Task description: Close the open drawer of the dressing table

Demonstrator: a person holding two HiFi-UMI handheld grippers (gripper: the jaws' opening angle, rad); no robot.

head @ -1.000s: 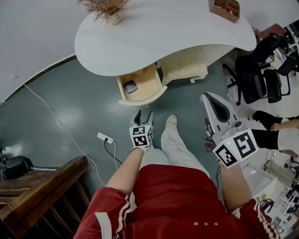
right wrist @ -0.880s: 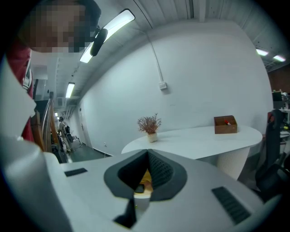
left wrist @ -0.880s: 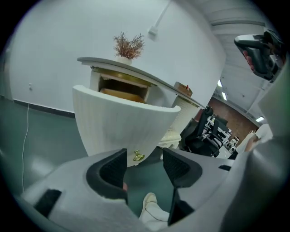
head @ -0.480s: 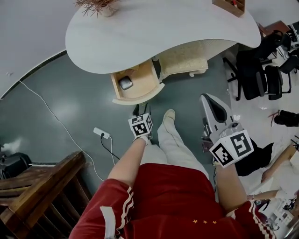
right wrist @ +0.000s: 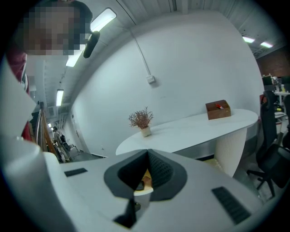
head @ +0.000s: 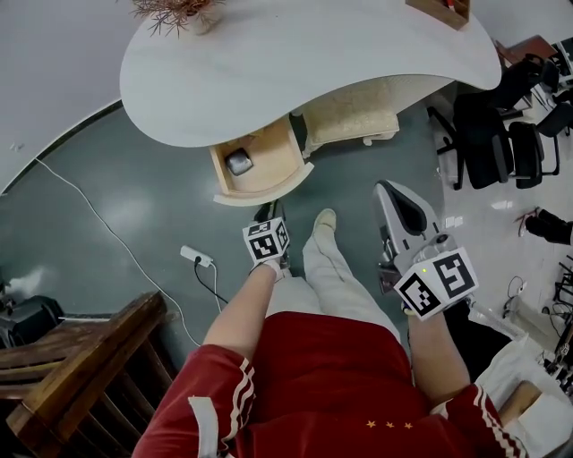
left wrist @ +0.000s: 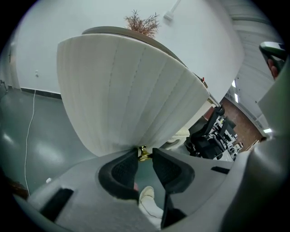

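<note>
— What's over on the left?
— A dark wooden frame [head: 72, 358] fills the lower corner of the head view. On the grey floor [head: 134, 197] lies a white power strip [head: 199, 259] with its cable trailing off. Higher up, a dried plant [head: 175, 11] stands at the left end of the white bench [head: 313, 63].

— And the drawer?
— The drawer [head: 269, 179] stands pulled out from under the bench's front edge. It is wood inside, with a small grey object [head: 239, 162] lying toward its left side. Its curved white front faces the person.

— Where is the left gripper?
— The left gripper [head: 267, 215] is right at that front, pointing down toward it. In the left gripper view the ribbed white front fills most of the frame, and a gold knob [left wrist: 144, 154] sits between the tips. The jaws have just been closing. Only a narrow gap is left, and the tips look to touch the knob on both sides.

— Further right?
— The person's shoe [head: 324, 224] is just beside that gripper. A cream stool [head: 354, 116] is tucked under the bench, right beside the drawer.

— The right gripper?
— The right gripper [right wrist: 147, 156] is well apart from the drawer, off to the right of the leg. Its jaws meet at the tips with nothing gripped.

— Anything past it?
— A wooden box [right wrist: 218, 109] stands on the bench's right end, and black office chairs [head: 501, 134] are at the far right.
</note>
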